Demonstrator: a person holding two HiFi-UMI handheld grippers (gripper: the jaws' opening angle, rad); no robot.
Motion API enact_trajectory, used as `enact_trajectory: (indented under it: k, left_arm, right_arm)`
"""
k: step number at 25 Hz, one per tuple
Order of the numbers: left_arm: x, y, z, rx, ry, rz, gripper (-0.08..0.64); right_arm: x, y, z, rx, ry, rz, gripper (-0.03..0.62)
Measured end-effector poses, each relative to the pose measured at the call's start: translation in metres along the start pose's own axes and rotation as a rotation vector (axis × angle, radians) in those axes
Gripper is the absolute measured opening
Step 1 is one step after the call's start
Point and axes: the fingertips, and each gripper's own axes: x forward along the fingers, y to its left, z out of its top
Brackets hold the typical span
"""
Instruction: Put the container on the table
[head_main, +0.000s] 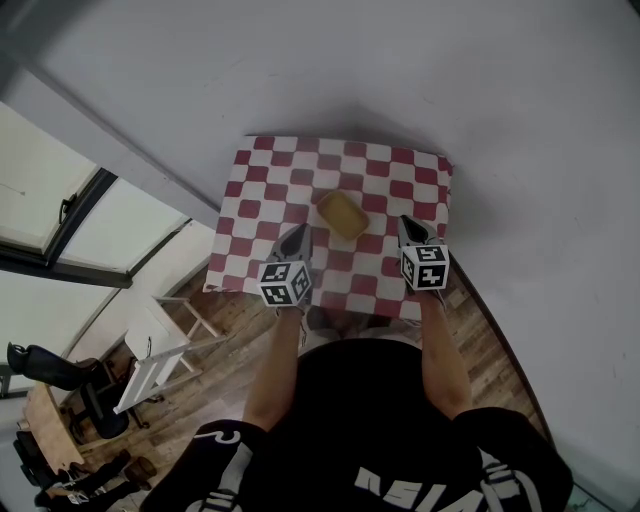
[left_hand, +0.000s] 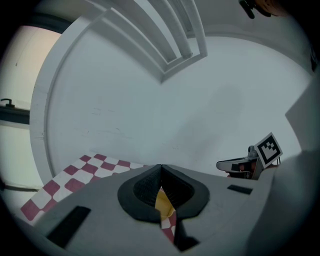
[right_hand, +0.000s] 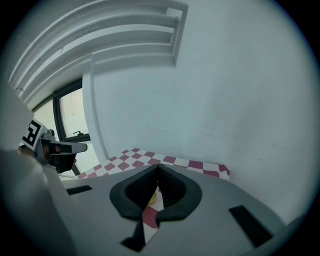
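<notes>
A shallow yellow container (head_main: 343, 214) lies on the red-and-white checkered table (head_main: 262, 180), near its middle. My left gripper (head_main: 294, 234) hovers over the cloth just left of the container, its jaws closed together at the tips with nothing held. My right gripper (head_main: 410, 226) hangs to the container's right, also shut and empty. In the left gripper view a sliver of the container (left_hand: 163, 201) shows through the slit below the meeting pads of the left gripper (left_hand: 160, 167). In the right gripper view the right gripper (right_hand: 158, 166) points toward the table's far edge.
A grey wall rises behind the table's far edge. A white wooden stool (head_main: 160, 345) stands on the plank floor at the left. Windows (head_main: 60, 215) run along the left side, with a dark chair (head_main: 55, 372) below them.
</notes>
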Motion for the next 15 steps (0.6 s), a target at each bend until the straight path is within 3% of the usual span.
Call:
enact_trajectory:
  k: [15]
  left_arm:
    - [0.0033,-0.0014,-0.0011,-0.013,0.009,-0.031,0.026]
  right_arm:
    - [-0.0004,0.0022,-0.0009,-0.010,0.009,-0.005,0.015]
